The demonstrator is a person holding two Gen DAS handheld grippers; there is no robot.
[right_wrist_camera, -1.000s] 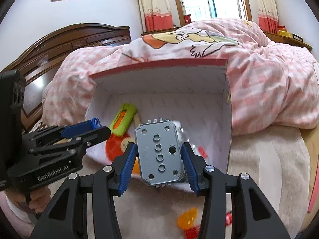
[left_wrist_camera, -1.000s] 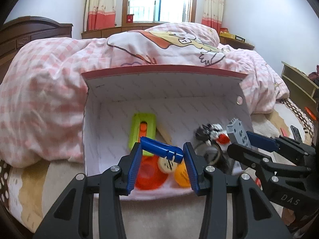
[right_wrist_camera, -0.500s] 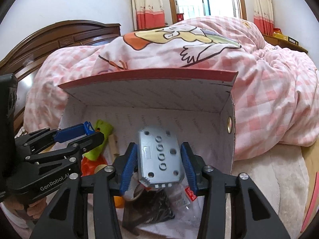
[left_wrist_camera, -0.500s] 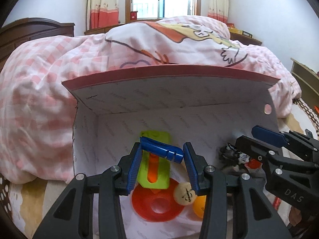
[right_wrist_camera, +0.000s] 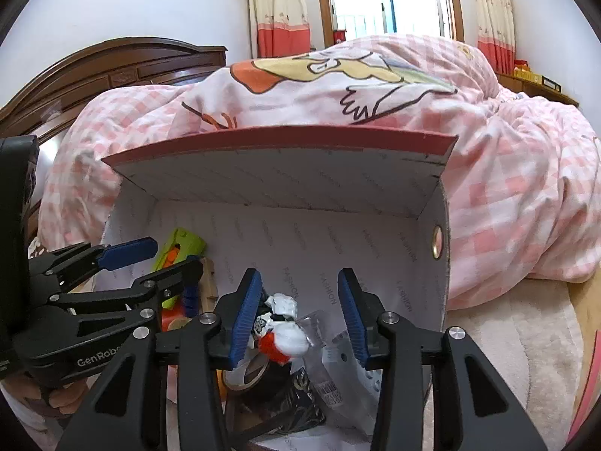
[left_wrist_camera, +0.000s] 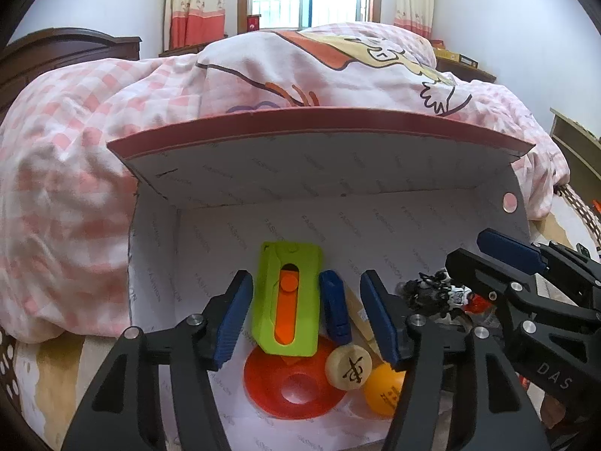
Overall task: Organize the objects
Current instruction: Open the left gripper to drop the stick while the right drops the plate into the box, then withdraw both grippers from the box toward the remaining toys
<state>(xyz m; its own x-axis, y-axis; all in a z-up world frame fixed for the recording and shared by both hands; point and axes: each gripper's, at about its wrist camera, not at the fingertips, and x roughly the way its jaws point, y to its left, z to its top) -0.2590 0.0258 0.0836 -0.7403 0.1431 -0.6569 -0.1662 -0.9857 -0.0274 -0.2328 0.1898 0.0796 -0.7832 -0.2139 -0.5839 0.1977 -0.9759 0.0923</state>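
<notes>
Both grippers gape over box (left_wrist_camera: 210, 188) — pink-checked quilt (left_wrist_camera: 67, 195) behind.

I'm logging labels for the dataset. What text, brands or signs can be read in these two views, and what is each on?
"FASHION": repeated print on the inside walls of the box.
"DAS": on the right hand-held gripper.
"GenRob", cut off: on the left hand-held gripper.
A black brush-style character: on the round wooden piece.
Black print on the orange ball: too small to read.
Barcode label on the clear bag: digits too blurred.
</notes>
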